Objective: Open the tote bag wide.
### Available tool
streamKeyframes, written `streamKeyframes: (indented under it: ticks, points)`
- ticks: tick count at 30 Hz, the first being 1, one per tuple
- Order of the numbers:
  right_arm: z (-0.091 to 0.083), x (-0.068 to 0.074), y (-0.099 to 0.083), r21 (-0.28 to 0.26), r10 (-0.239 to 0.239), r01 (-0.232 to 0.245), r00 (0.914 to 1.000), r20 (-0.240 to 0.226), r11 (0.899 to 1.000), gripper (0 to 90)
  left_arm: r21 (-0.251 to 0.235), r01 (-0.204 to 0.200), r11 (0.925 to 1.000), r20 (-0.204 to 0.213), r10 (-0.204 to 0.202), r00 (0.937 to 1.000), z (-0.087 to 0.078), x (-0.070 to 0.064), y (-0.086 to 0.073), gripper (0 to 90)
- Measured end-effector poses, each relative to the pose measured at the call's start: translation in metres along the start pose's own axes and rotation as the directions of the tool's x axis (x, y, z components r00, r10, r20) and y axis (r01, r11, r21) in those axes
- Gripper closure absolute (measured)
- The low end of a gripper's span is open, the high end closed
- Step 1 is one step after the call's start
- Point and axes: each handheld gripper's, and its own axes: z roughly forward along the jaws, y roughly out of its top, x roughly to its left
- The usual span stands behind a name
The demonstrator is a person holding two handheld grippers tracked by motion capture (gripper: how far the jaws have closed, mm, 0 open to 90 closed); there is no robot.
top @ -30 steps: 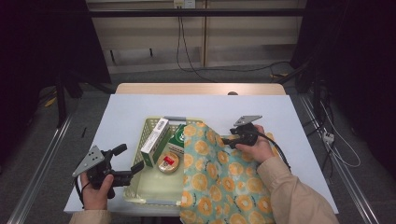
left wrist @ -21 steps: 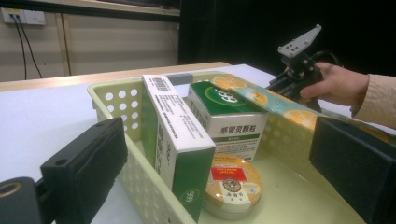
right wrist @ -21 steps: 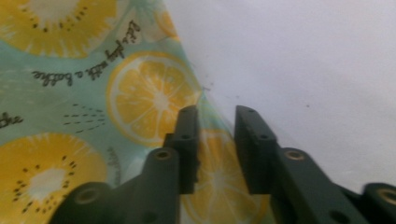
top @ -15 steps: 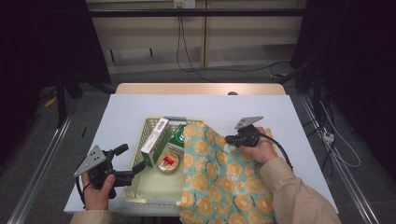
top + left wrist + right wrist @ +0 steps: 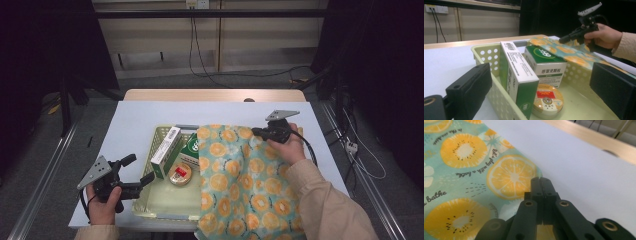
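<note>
A pale yellow perforated basket [image 5: 165, 207] [image 5: 485, 53] holds a white and green box [image 5: 166, 145] [image 5: 520, 75], a green box [image 5: 190, 147] [image 5: 546, 63] and a round tin [image 5: 180, 175] [image 5: 547, 100]. A teal cloth with orange slices [image 5: 235, 180] [image 5: 474, 170] [image 5: 571, 53] covers the basket's right part and hangs over the table's front edge. My right gripper [image 5: 256, 132] [image 5: 540, 181] [image 5: 562, 39] is shut on the cloth's far edge. My left gripper [image 5: 137, 170] [image 5: 541, 85] stands open at the basket's front left corner, its jaws either side of the basket wall.
The table [image 5: 150, 115] has a white top with a wooden strip [image 5: 215, 95] at its far edge. Bare white surface lies left of and beyond the basket. Cables [image 5: 200, 50] run along the floor behind the table.
My right gripper has moved a little to the right and farther away, and the cloth's far edge has shifted with it. The left gripper has stayed in place.
</note>
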Motion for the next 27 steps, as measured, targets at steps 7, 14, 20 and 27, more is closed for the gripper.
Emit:
streamKeyframes:
  ticks: [7, 14, 20, 27]
  points:
    - [-0.005, -0.033, 0.02, -0.033, 0.046, -0.043, 0.9959, 0.078, 0.999, 90.0, -0.005, 0.003, 1.0, 0.0, -0.003, 1.0, 0.0, 0.0, 0.001, 4.0]
    - [0.004, -0.079, 0.038, -0.035, 0.103, -0.099, 0.9805, 0.167, 0.995, 90.0, -0.012, 0.003, 0.9999, 0.0, -0.003, 1.0, 0.0, 0.002, 0.004, 4.0]
    - [0.014, -0.119, 0.058, -0.08, 0.168, -0.151, 0.9475, 0.272, 0.985, 90.0, -0.011, 0.02, 0.9997, -0.004, -0.02, 0.9998, 0.001, 0.007, 0.002, 4.0]
    - [0.033, -0.127, 0.06, -0.067, 0.2, -0.189, 0.9192, 0.339, 0.98, 55.7, -0.022, 0.035, 0.9991, 0.006, -0.035, 0.9994, 0.004, 0.011, -0.001, 4.0]
